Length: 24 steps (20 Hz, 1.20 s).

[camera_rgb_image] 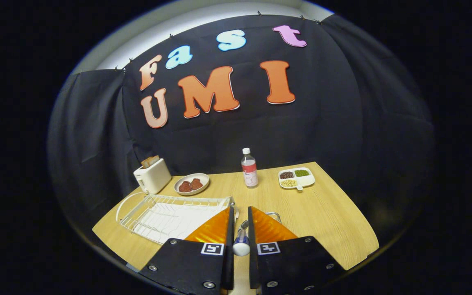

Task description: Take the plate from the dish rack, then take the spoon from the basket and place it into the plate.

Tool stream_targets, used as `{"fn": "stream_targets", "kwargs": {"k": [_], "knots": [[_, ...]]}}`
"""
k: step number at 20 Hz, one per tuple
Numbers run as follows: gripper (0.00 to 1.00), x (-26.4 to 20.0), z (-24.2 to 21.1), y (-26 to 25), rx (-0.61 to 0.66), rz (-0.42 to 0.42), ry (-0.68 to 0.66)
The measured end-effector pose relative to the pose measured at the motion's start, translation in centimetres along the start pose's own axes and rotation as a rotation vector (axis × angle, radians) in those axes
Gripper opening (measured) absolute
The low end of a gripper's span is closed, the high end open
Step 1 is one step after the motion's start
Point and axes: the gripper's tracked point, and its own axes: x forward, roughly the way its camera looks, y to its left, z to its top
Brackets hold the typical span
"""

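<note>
My gripper (241, 213) hangs above the wooden table (322, 221), shut on a spoon (241, 241). The spoon's pale handle end points back toward me between the fingers, and its metal part (244, 224) shows in the narrow gap farther forward. A white wire dish rack (170, 213) on its white tray lies just left of the fingers, with no dish standing in it. Just beyond the right finger, a bit of wire basket rim (275, 214) peeks out. The fingers hide the table right beneath them.
At the back left stands a white toaster (152, 176) with bread in it. Beside it is a plate of brown pieces (191, 183). A clear bottle (249, 168) stands at the back middle, and a divided dish of beans (296, 178) at the back right.
</note>
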Motion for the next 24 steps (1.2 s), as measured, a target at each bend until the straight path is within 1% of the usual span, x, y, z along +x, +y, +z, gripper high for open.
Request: {"fn": "stream_targets", "kwargs": {"k": [3, 7, 10, 14, 19, 22, 24], "knots": [[0.15, -2.2, -0.9, 3.3, 0.030, 0.098, 0.032], [0.15, -3.9, -3.9, 6.9, 0.031, 0.207, 0.107], [0.15, -4.3, -6.8, 8.7, 0.000, 0.279, 0.163], [0.15, -3.6, -11.5, 10.3, -0.035, 0.345, 0.236], [0.15, -2.0, -15.5, 11.6, -0.037, 0.382, 0.300], [0.16, -1.9, -16.4, 11.5, -0.025, 0.389, 0.311], [0.18, -2.0, -16.6, 10.7, -0.053, 0.371, 0.327]]}}
